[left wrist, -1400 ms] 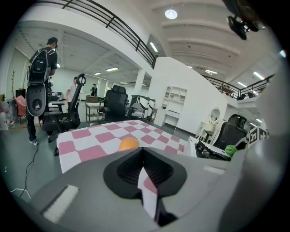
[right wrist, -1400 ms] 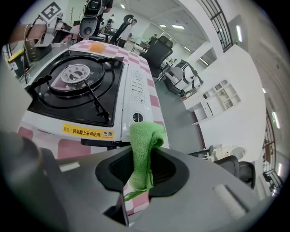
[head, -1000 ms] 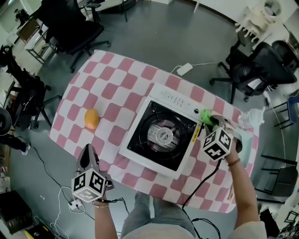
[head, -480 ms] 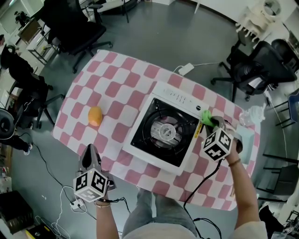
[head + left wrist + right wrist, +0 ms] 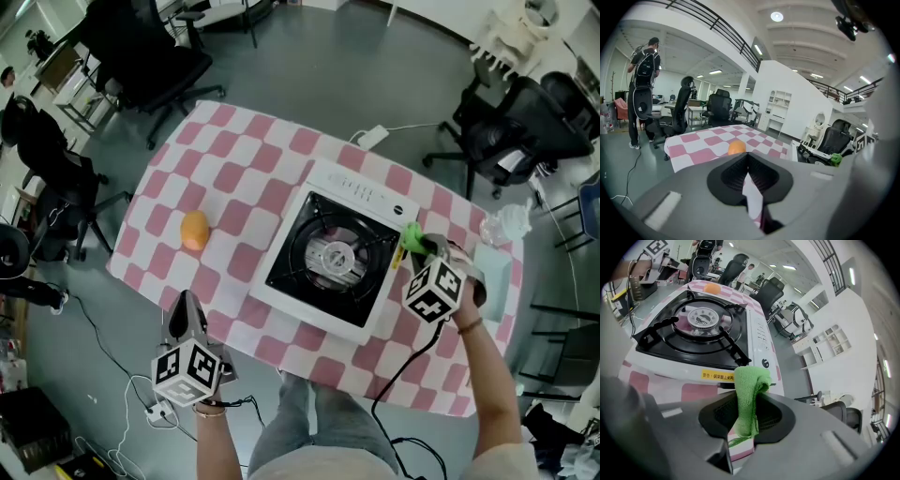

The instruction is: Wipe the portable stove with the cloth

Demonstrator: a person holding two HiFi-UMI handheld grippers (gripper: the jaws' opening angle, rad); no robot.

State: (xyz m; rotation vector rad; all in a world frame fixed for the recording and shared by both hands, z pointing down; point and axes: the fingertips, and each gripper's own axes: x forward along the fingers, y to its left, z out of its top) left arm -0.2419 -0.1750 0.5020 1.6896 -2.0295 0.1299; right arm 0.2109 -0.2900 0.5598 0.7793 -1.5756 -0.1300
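One stove [image 5: 333, 258] sits right of middle on the surface [image 5: 234, 178], and the left half is open apart from one orange [image 5: 194, 229]. Right claw [image 5: 420, 246] is clamped on the one green cloth [image 5: 412, 234], right by the stove's right edge. Left claw [image 5: 186, 309] is closed with nothing in it, at the near edge.

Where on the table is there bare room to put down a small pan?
Free: the tablecloth between the orange and the portable stove, and the far corner beyond the orange. Crowded: the right end, where the right gripper holds the green cloth.
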